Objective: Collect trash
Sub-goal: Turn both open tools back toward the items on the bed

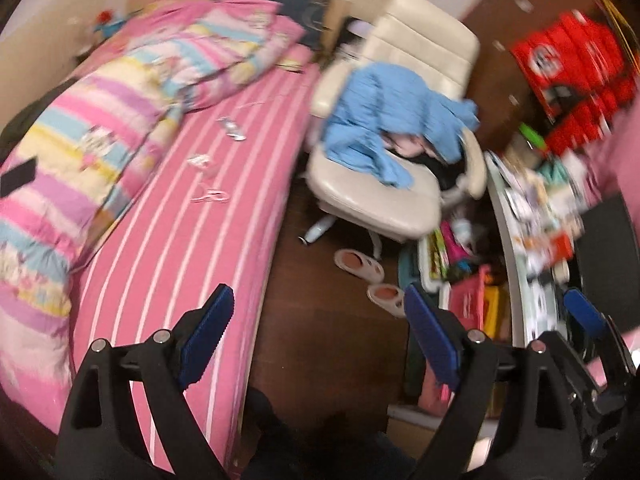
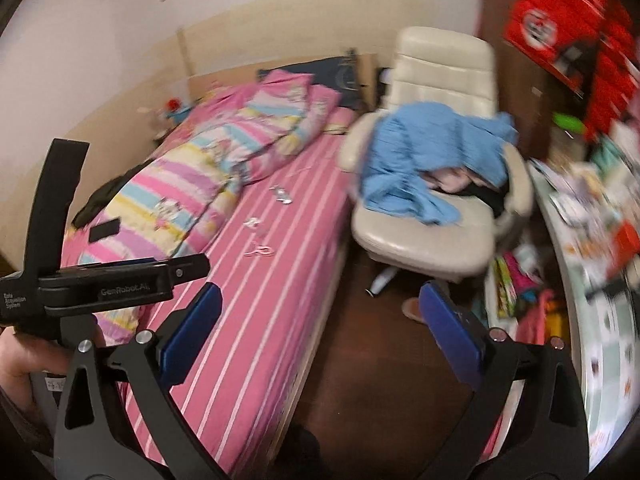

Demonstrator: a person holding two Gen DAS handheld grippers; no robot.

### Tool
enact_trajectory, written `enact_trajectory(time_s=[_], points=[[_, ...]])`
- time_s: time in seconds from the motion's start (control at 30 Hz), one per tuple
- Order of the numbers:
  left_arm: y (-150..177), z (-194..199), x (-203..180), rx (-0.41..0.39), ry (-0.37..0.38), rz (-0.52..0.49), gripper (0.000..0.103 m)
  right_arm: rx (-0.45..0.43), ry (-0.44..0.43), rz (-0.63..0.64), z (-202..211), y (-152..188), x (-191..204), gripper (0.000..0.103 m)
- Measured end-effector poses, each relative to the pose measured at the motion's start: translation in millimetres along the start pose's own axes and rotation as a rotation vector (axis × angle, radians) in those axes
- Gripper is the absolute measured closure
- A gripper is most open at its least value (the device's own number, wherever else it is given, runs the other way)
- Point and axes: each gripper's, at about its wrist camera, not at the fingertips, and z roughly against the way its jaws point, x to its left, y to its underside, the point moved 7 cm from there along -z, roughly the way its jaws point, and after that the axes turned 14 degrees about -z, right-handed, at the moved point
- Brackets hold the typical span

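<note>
Jaws of both grippers, left gripper (image 1: 318,334) and right gripper (image 2: 320,330), gape empty.

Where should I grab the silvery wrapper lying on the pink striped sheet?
Take the silvery wrapper across its narrow middle, from above. It lies flat and elongated on the pink striped sheet, clear of the quilt, so a top pinch looks easiest.
</note>
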Motion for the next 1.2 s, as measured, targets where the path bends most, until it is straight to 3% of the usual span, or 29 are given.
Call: enact_trajectory(time_s=[0.27, 0.6, 0.9, 1.2], points=[[15, 11, 97, -0.009, -0.059, 0.208, 0.018, 0.061, -0.112, 0.157, -44, -6, 85, 0.005], [17, -1, 171, 0.029, -0.102, 0.324, 0.018, 0.127, -0.197, 0.255, -108, -18, 129, 0.005], [-23, -36, 209, 0.077, -0.144, 0.312, 0.018, 0.201, -0.239, 0.351, -182, -36, 148, 0.005], [-79, -118, 251, 0.157, -0.147, 0.337, 0.018, 0.232, -0.231, 0.499, -272, -51, 148, 0.005]])
